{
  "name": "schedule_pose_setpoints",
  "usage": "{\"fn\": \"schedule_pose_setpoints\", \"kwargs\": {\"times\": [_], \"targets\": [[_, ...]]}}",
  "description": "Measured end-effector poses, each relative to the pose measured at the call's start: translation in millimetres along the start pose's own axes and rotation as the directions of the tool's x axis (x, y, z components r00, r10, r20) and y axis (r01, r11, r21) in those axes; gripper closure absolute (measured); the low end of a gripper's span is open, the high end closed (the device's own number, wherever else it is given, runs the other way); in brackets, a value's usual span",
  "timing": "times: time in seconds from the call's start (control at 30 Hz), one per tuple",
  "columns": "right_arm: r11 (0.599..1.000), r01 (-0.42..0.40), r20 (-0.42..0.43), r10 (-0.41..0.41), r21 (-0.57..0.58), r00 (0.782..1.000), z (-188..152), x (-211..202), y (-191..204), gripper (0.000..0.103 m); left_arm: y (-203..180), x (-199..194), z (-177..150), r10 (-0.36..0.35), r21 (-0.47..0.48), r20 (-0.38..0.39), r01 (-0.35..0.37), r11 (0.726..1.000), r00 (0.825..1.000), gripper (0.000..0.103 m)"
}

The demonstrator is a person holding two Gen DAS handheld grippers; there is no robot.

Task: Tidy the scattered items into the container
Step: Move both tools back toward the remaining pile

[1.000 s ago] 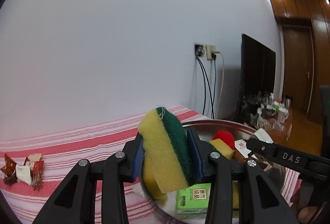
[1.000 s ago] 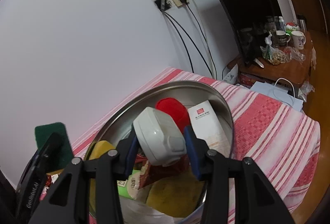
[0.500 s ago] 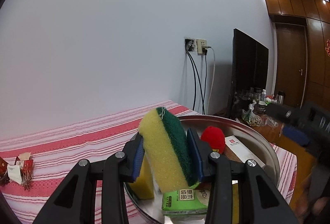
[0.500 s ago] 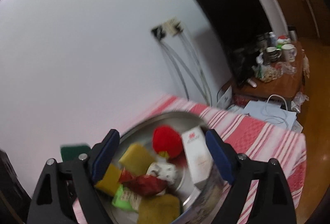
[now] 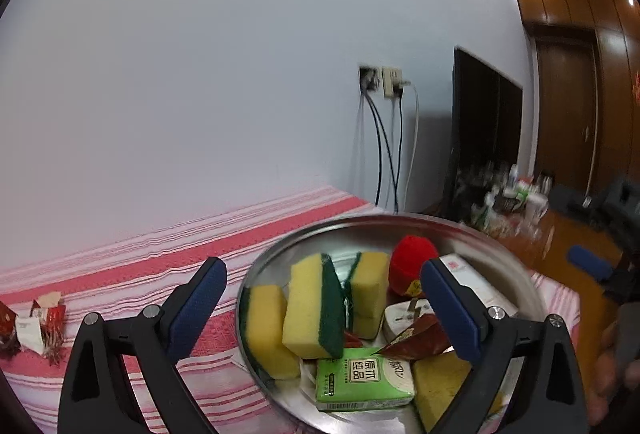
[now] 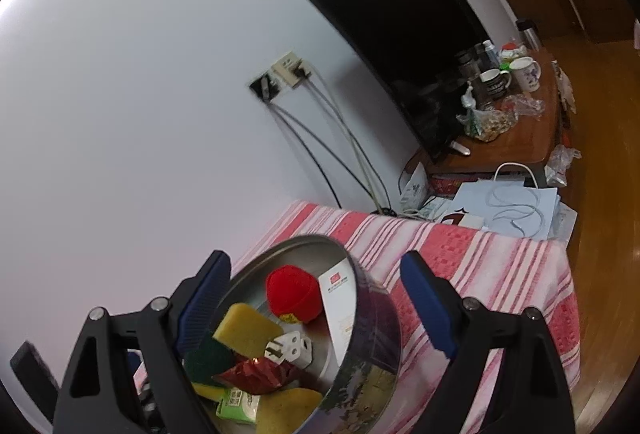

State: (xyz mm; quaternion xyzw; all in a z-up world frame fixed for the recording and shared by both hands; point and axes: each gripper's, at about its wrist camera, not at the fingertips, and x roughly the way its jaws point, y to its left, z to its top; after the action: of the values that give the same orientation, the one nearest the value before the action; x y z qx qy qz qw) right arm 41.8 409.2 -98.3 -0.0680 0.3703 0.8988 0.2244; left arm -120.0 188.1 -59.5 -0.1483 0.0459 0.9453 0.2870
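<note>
Round metal tin [image 5: 516, 266] on striped tablecloth [image 5: 132, 274], landmark. Inside tin: yellow-green sponge [image 5: 314, 308], red ball [image 5: 410, 268], white plug [image 6: 290, 348], green tissue pack [image 5: 362, 374], red wrapper [image 6: 256, 374], white box [image 6: 340, 306]. Left gripper [image 5: 322, 310] jaws wide apart, empty, above tin. Right gripper [image 6: 316, 304] likewise spread, empty. Left to do, likely: crumpled wrappers [image 5: 34, 326] on cloth well left of tin.

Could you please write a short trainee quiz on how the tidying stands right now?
1. True or false: the left gripper is clamped on a sponge.
2. What lies on the striped cloth outside the metal tin? A) a mug B) torn red-and-white wrappers C) a plug
3. Fill in: the white plug lies in the ____.

Key: 1 false, both grippers, the right gripper included, are open and empty. 2 B, the wrappers. 3 tin.
</note>
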Motion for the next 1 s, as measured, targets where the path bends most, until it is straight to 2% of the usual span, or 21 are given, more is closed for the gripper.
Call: {"fn": "schedule_pose_setpoints", "kwargs": {"times": [0.1,0.2,0.27,0.33,0.5,0.67,0.7,0.77,0.93,1.0], "targets": [[1.000,0.000,0.002,0.000,0.014,1.000,0,-2,-1,0.008,19,-26,0,0.047,-0.031,0.052,-0.045,0.998,0.998,0.004],[1.000,-0.009,0.005,0.008,0.015,1.000,-3,-3,4,0.008,44,-51,-7,0.158,-0.048,0.061,-0.155,0.987,0.986,0.004],[1.000,-0.020,0.005,0.020,0.012,1.000,-6,-4,9,0.008,64,-66,-16,0.248,-0.077,0.057,-0.243,0.967,0.967,0.004],[1.000,-0.031,0.001,0.031,0.000,1.000,-10,-5,16,0.008,88,-79,-26,0.300,-0.145,0.031,-0.293,0.945,0.953,0.004],[0.995,-0.096,-0.048,0.094,-0.036,0.994,-26,-2,44,0.008,148,-104,-61,0.357,-0.324,-0.079,-0.363,0.874,0.931,0.004],[0.967,-0.206,-0.114,0.190,-0.152,0.975,-55,-2,99,0.008,186,-140,-83,0.475,-0.338,-0.103,-0.480,0.809,0.874,0.004],[0.958,-0.228,-0.132,0.207,-0.172,0.969,-61,-2,109,0.008,192,-148,-86,0.505,-0.335,-0.103,-0.508,0.794,0.857,0.004],[0.938,-0.278,-0.171,0.245,-0.208,0.954,-78,-3,132,0.008,208,-167,-89,0.569,-0.334,-0.105,-0.568,0.752,0.815,0.004],[0.891,-0.372,-0.290,0.296,-0.260,0.910,-117,1,174,0.008,245,-203,-96,0.651,-0.402,-0.118,-0.635,0.659,0.750,0.004],[0.869,-0.408,-0.351,0.303,-0.279,0.886,-132,8,188,0.008,257,-212,-95,0.667,-0.437,-0.109,-0.638,0.634,0.737,0.004]]}}
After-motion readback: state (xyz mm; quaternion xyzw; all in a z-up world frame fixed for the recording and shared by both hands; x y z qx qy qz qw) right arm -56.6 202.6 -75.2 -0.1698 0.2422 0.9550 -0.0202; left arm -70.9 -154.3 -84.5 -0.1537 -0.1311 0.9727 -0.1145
